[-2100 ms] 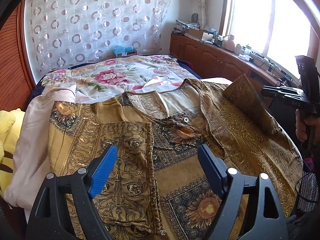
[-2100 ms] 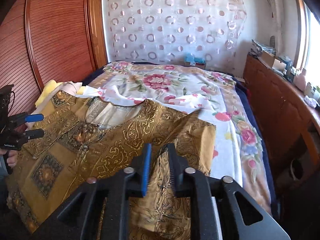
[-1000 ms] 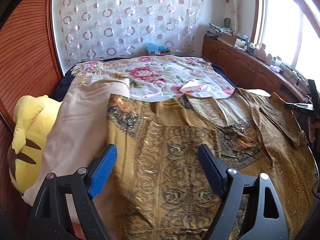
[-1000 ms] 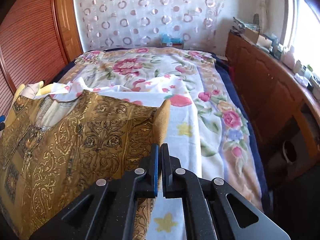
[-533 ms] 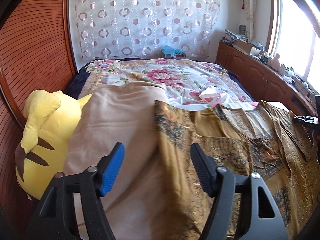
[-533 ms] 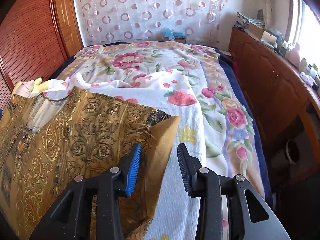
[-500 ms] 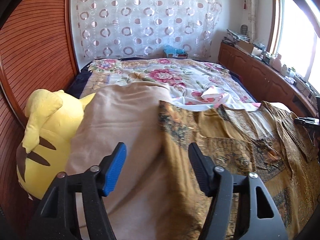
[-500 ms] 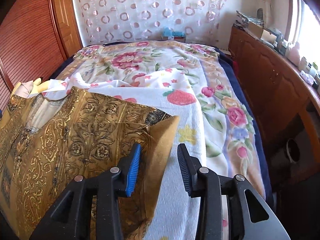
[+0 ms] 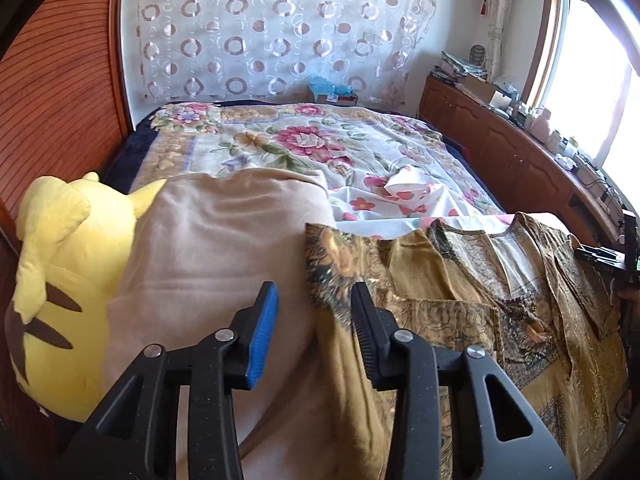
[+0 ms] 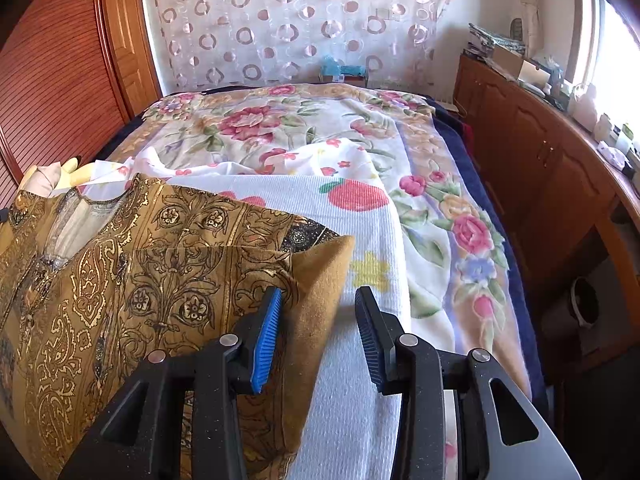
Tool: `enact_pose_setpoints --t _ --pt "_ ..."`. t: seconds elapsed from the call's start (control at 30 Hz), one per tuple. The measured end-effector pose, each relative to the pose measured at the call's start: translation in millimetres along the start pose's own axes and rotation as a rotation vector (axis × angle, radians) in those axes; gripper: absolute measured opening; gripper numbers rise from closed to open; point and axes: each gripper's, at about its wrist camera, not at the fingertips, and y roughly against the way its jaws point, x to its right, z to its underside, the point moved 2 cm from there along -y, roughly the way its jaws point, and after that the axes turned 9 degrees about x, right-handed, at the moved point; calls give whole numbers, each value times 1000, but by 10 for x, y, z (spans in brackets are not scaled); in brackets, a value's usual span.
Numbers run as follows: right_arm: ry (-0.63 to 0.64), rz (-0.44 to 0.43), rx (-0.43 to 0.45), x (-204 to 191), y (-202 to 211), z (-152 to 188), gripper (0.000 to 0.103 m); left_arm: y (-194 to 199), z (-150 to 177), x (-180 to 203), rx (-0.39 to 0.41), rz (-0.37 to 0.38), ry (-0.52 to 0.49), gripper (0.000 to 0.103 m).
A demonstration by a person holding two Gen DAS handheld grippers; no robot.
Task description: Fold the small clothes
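A gold-and-brown patterned top [image 9: 460, 300] lies spread on the bed, neckline toward the far end. In the left wrist view my left gripper [image 9: 314, 324] hovers at the top's left edge. Its jaws are closing, with the edge and beige blanket between them, and the pads do not press. In the right wrist view the top [image 10: 160, 272] has its right side folded inward, showing the plain mustard underside. My right gripper [image 10: 318, 320] is open over that fold's edge, gripping nothing. It also shows small at the far right as the right gripper [image 9: 600, 256], held by a hand.
A yellow plush toy [image 9: 52, 280] and a beige blanket [image 9: 208, 260] lie left of the top. A floral bedspread [image 9: 304, 144] covers the bed, with a white printed towel [image 10: 360, 240] under the top. Wooden cabinets [image 10: 540, 160] run along the right, a wooden panel wall on the left.
My left gripper moved left from over the top to its left edge and its jaws narrowed. My right gripper opened and let go of the folded side, which now rests on the top.
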Motion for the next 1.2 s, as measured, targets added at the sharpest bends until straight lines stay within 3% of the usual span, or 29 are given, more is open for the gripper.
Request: enact_pose_setpoints --t 0.33,0.37,0.43,0.5,0.6,0.67,0.97,1.2 --pt "4 0 1 19 0 7 40 -135 6 159 -38 11 -32 37" --pt "4 0 1 17 -1 6 40 -131 9 179 -37 14 -42 33" --pt "6 1 1 19 -3 6 40 -105 11 225 -28 15 -65 7" --pt "5 0 1 19 -3 7 39 -40 3 266 -17 26 -80 4" --pt "71 -40 4 -83 12 15 5 139 -27 337 30 35 -91 4" --pt "132 -19 13 -187 50 13 3 276 -55 364 61 50 -87 4" --pt "75 -111 169 -314 781 -40 3 978 9 514 177 72 -86 3" --pt "63 -119 263 -320 1462 403 2 1388 304 546 217 83 -80 3"
